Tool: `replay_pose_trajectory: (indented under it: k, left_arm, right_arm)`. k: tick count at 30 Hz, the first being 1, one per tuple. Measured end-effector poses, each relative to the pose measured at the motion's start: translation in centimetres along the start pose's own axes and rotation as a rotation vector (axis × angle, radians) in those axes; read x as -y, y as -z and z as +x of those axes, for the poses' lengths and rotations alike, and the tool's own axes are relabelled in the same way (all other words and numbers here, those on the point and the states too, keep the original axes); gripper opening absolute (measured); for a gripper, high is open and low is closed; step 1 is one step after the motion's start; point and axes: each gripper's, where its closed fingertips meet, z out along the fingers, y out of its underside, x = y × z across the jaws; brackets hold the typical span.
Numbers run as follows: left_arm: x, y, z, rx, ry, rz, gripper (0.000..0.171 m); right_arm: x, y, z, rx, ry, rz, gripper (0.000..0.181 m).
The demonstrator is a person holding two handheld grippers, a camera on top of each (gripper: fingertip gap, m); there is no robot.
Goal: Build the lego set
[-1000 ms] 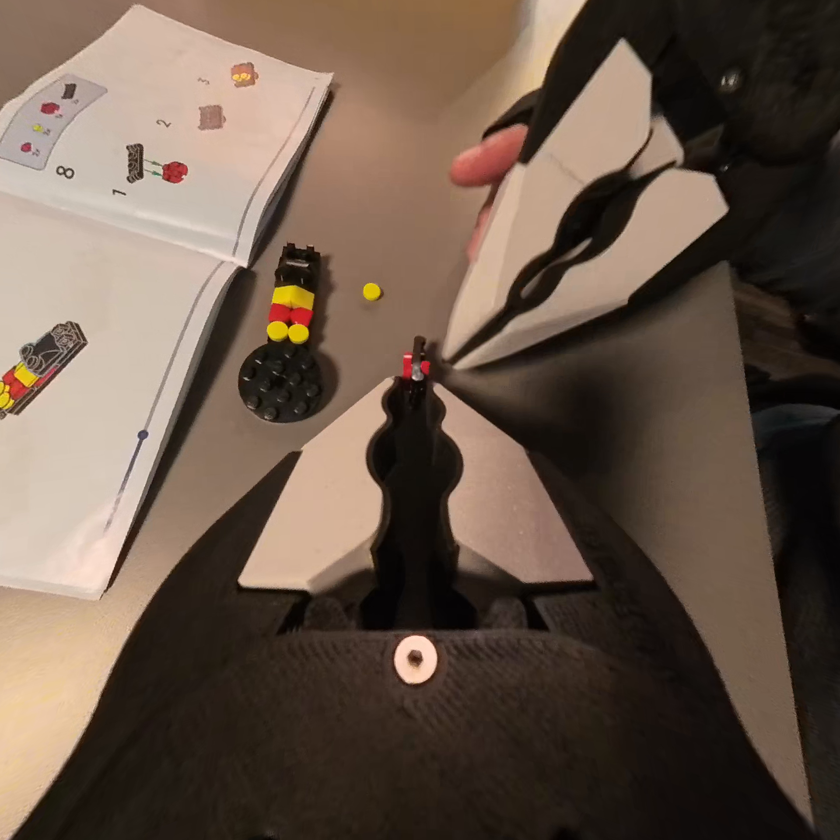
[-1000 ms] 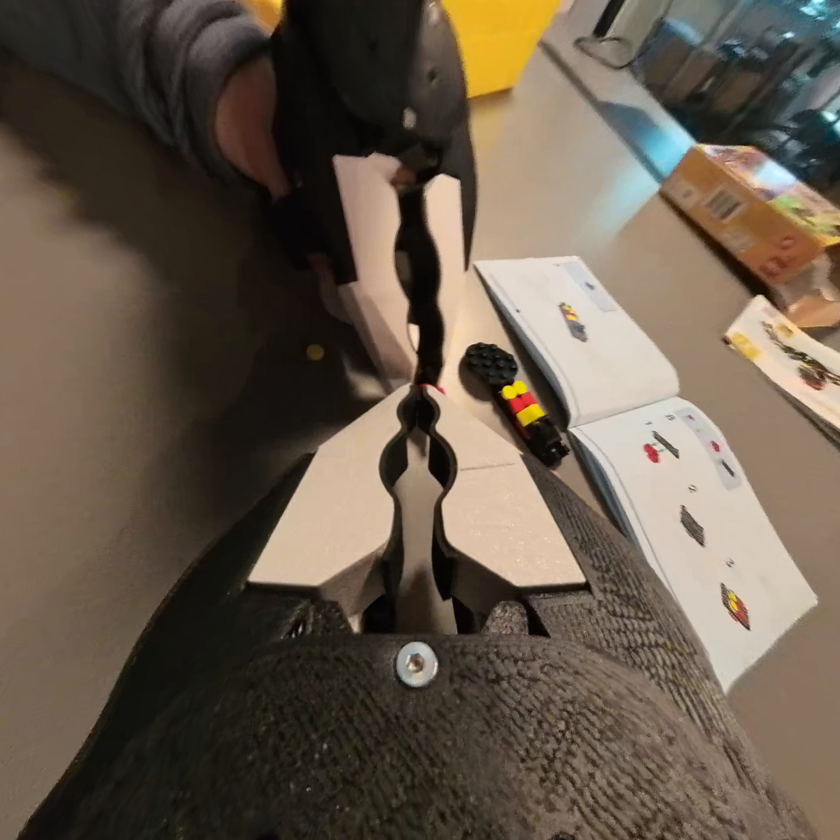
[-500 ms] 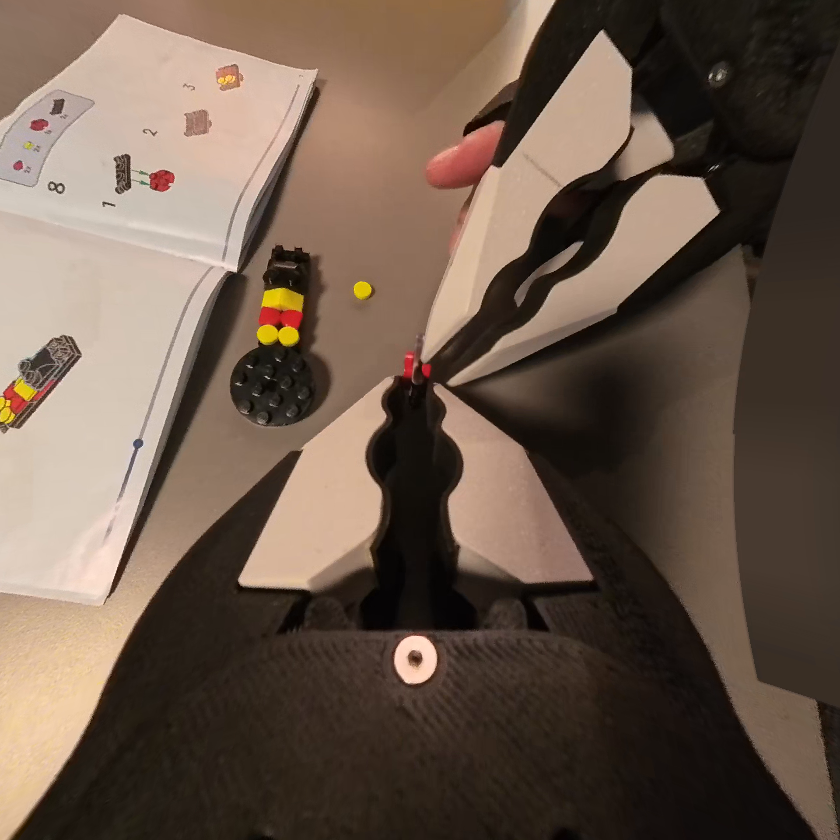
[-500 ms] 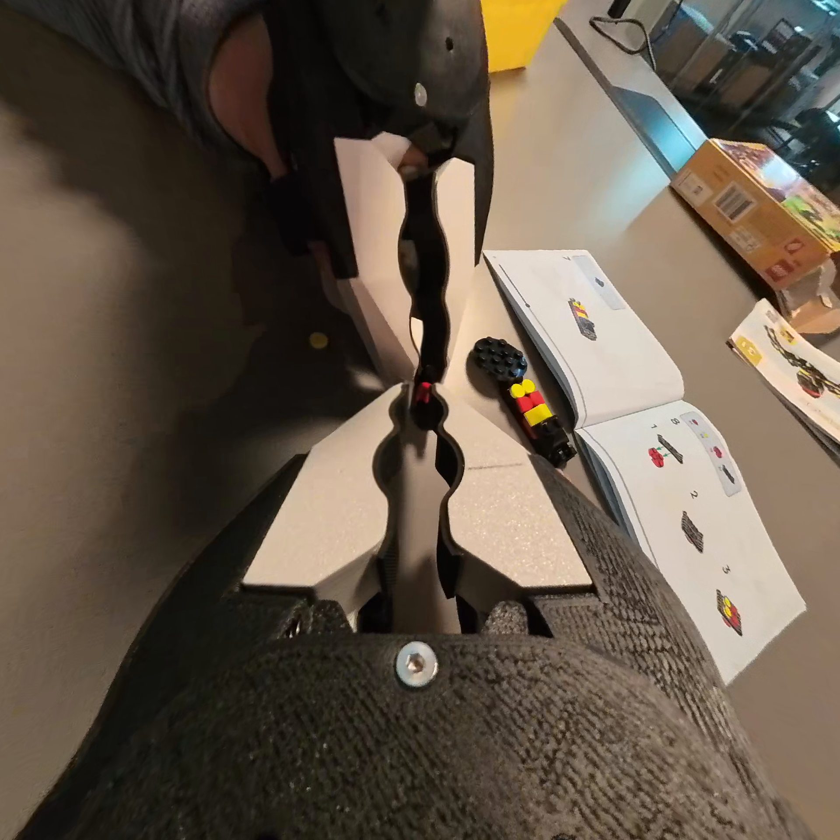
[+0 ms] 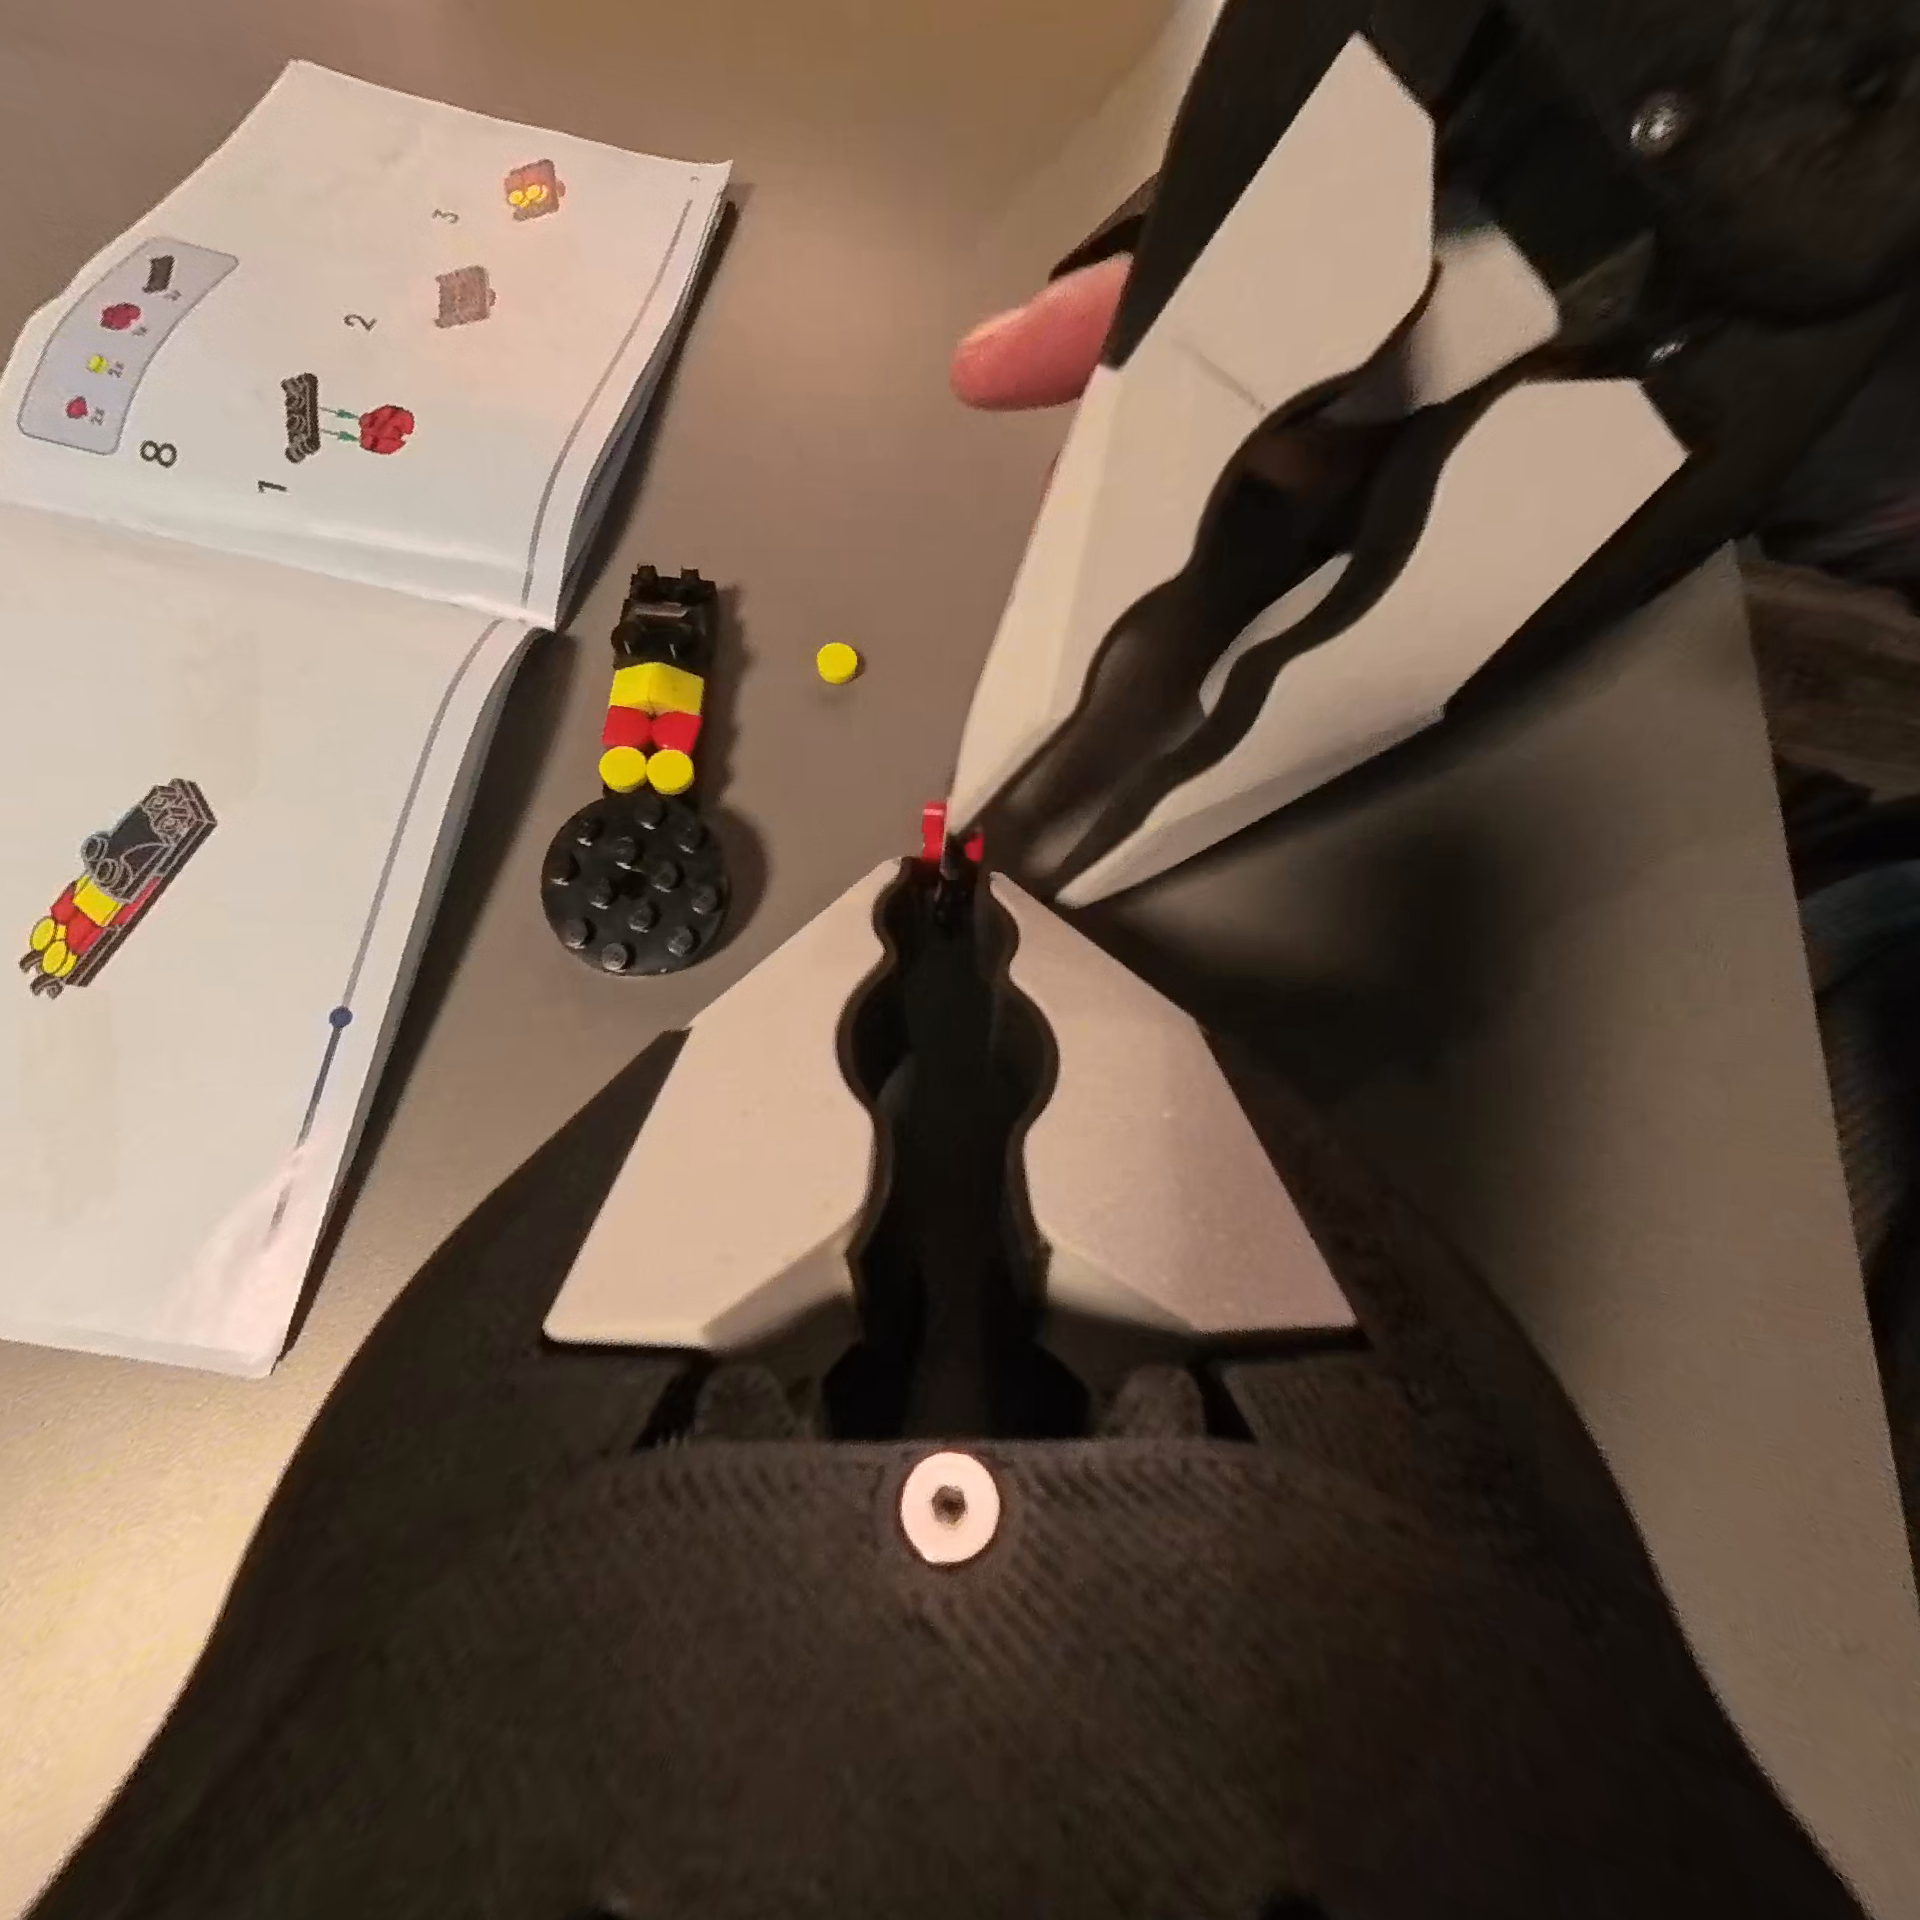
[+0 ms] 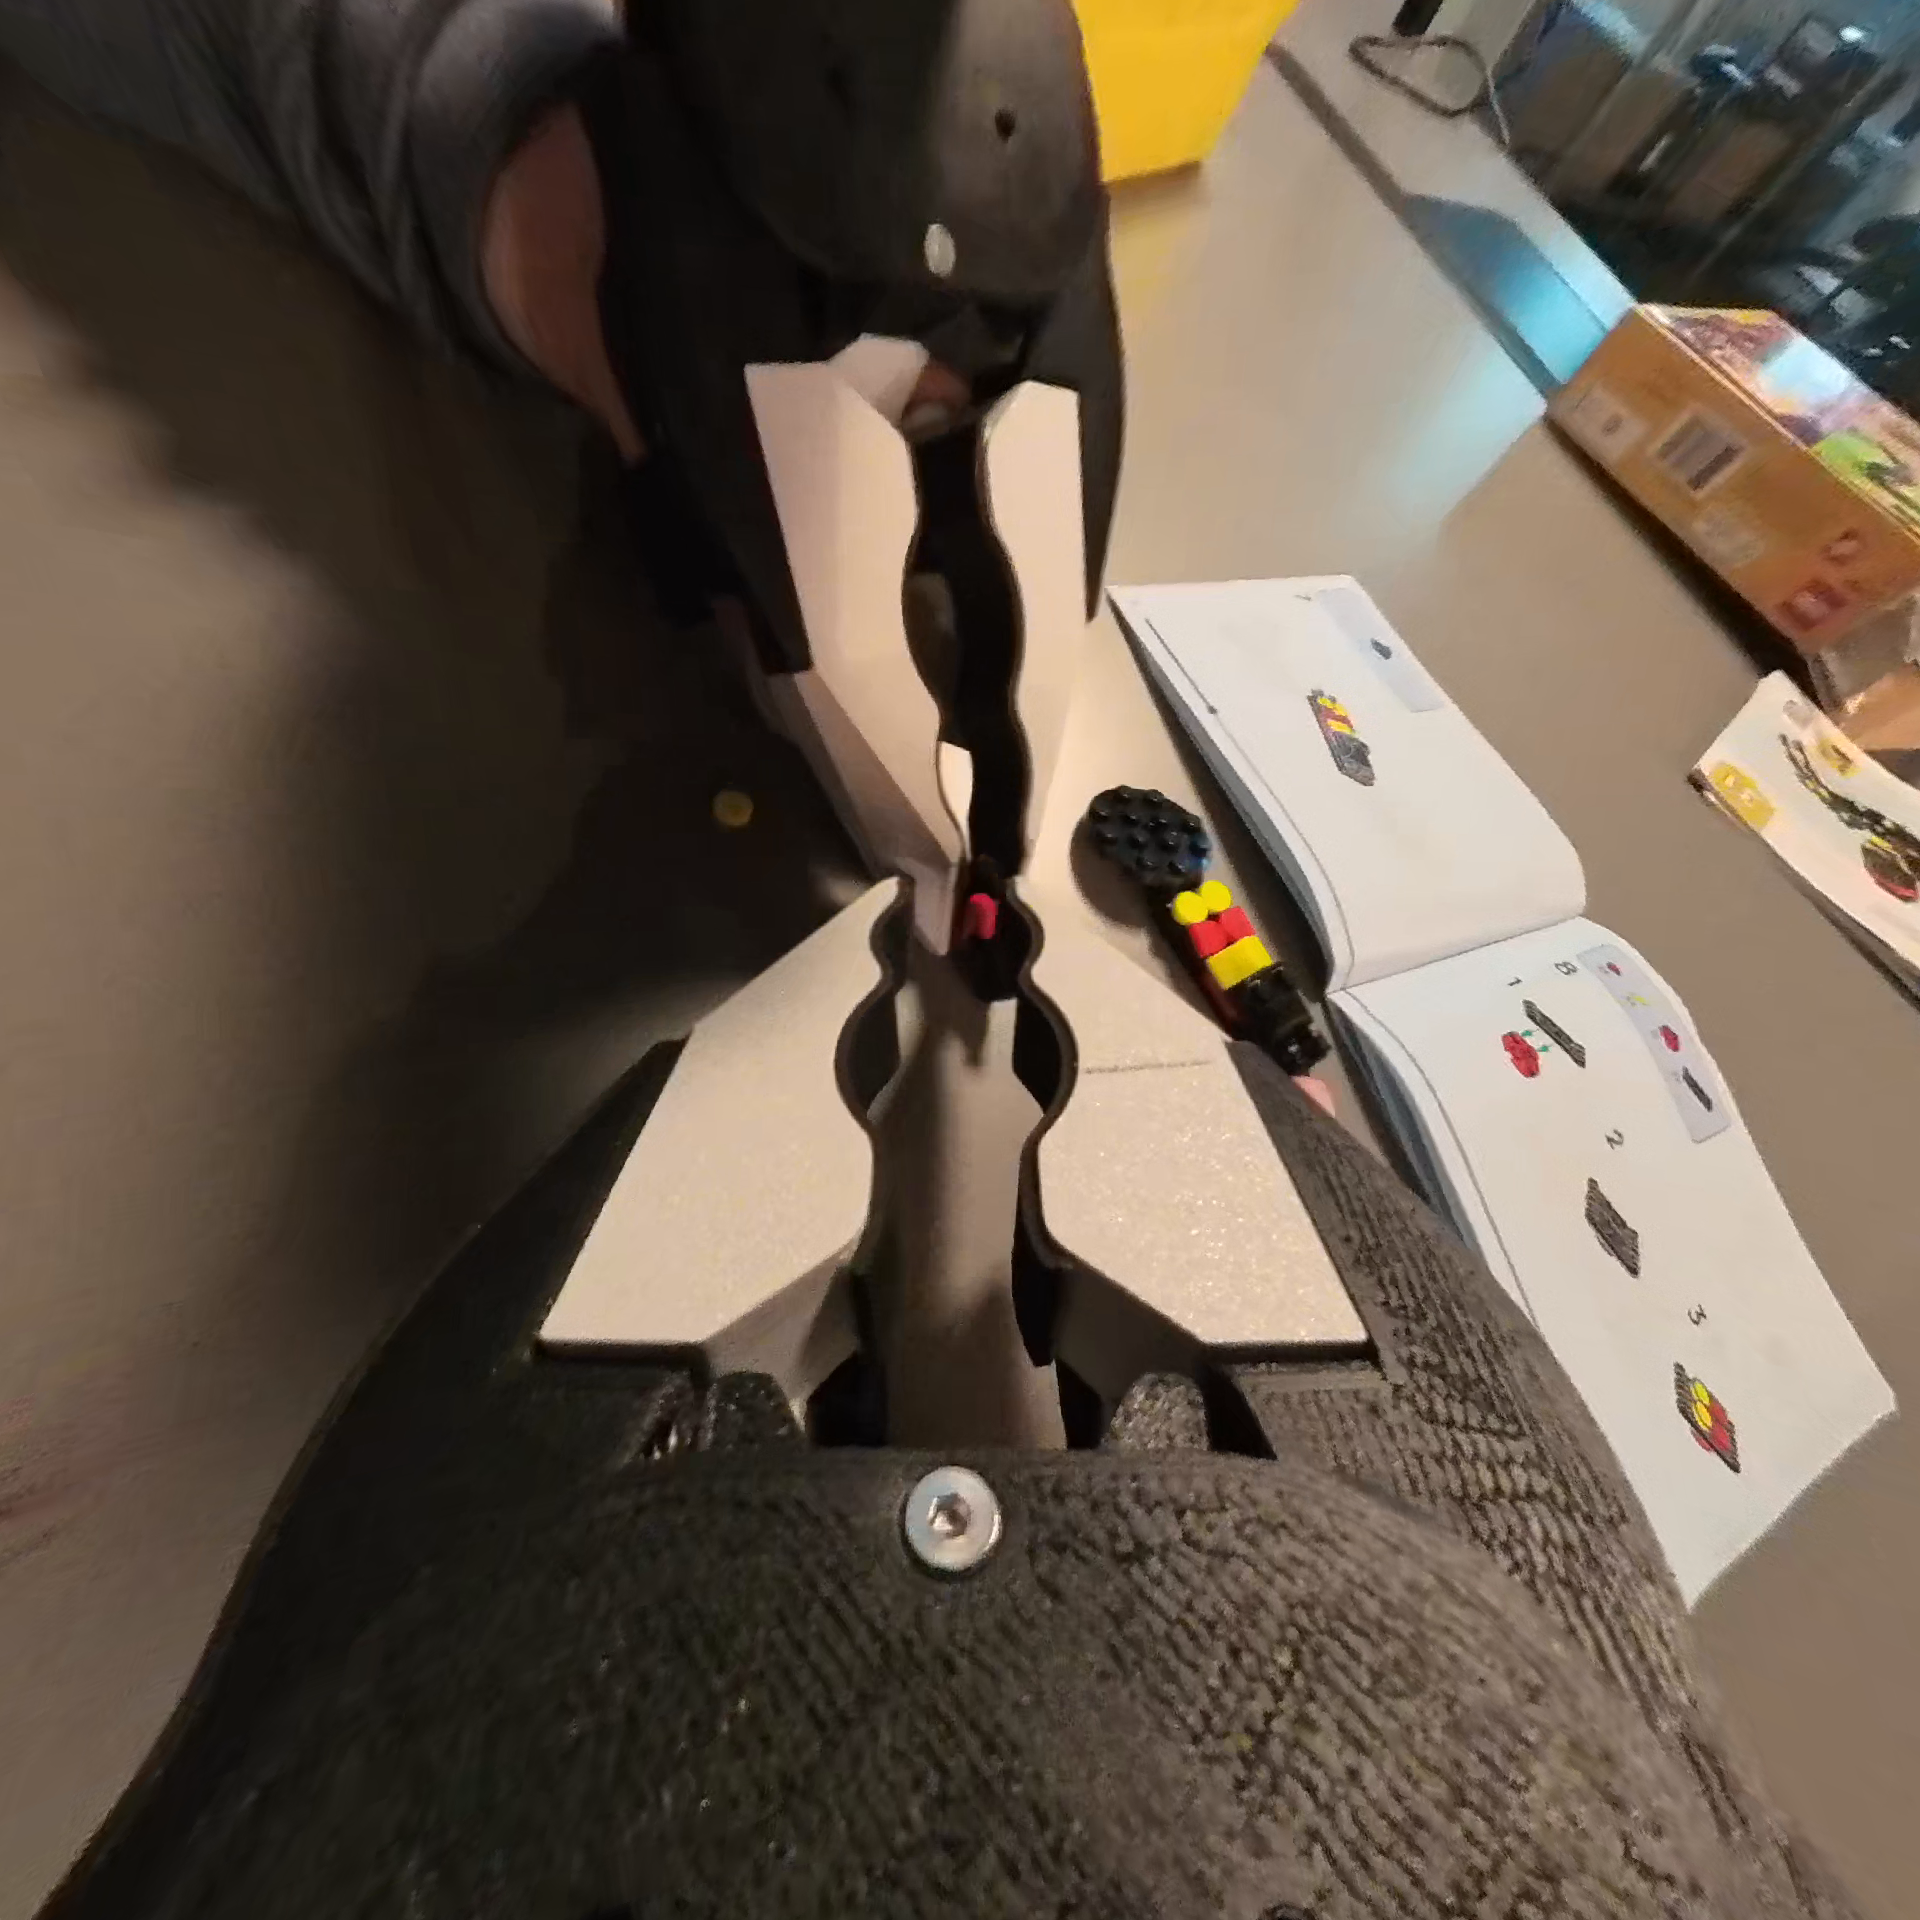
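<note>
My left gripper (image 5: 948,883) is shut on a small black-and-red lego piece (image 5: 938,831) and holds it above the table. My right gripper (image 6: 961,914) is open a little, its two tips on either side of that piece (image 6: 978,918) and of the left gripper's tip. In the left wrist view the right gripper (image 5: 1013,862) comes in from the upper right, tip to tip with the left. The partly built model (image 5: 652,717), black, yellow and red bricks ending in a black round plate (image 5: 636,894), lies on the table. It also shows in the right wrist view (image 6: 1221,940).
A loose yellow round stud (image 5: 837,662) lies right of the model. An open instruction booklet (image 5: 260,644) lies at the left. In the right wrist view an orange lego box (image 6: 1745,468), a second booklet (image 6: 1829,821) and a yellow bin (image 6: 1164,83) stand farther off. The table's edge (image 5: 1766,935) runs close on the right. The tips of both grippers are at nearly the same place. It is some 5 centimeters from my left tips to the black round plate (image 5: 636,894). The right camera catches it too, in the right wrist view (image 6: 1146,828).
My right gripper has gone from shut to slightly open and moved in, so its tips now lie around the piece held by my left gripper. The left gripper stays shut on the piece.
</note>
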Motion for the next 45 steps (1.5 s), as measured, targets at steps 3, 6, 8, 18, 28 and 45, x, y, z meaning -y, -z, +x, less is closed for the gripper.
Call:
replay_pose_trajectory:
  k: [3,6,8,18,28,45]
  left_arm:
    - [0.0,0.0,0.0,0.0,-0.005,-0.001,0.008]
    - [0.0,0.0,0.0,-0.007,0.004,-0.001,0.008]
    - [0.0,0.0,-0.4,0.011,0.024,0.002,0.008]
    - [0.0,0.0,-0.1,0.006,-0.011,0.001,0.008]
    - [-0.2,0.2,-0.1,0.004,-0.038,-0.003,0.009]
    - [0.0,0.4,-0.1,-0.056,0.052,0.014,0.009]
  right_arm:
    - [-0.1,0.0,-0.3,0.012,0.011,-0.004,0.013]
    - [-0.1,-0.1,-0.7,0.029,0.03,-0.009,0.016]
    - [-1.2,-0.6,-2.4,0.114,0.099,-0.089,0.0]
    - [0.2,-0.1,-0.1,-0.008,0.006,0.003,0.011]
    - [-0.3,-0.2,0.5,-0.066,0.049,-0.026,0.003]
    - [-0.4,-0.1,0.4,-0.11,0.162,-0.023,0.009]
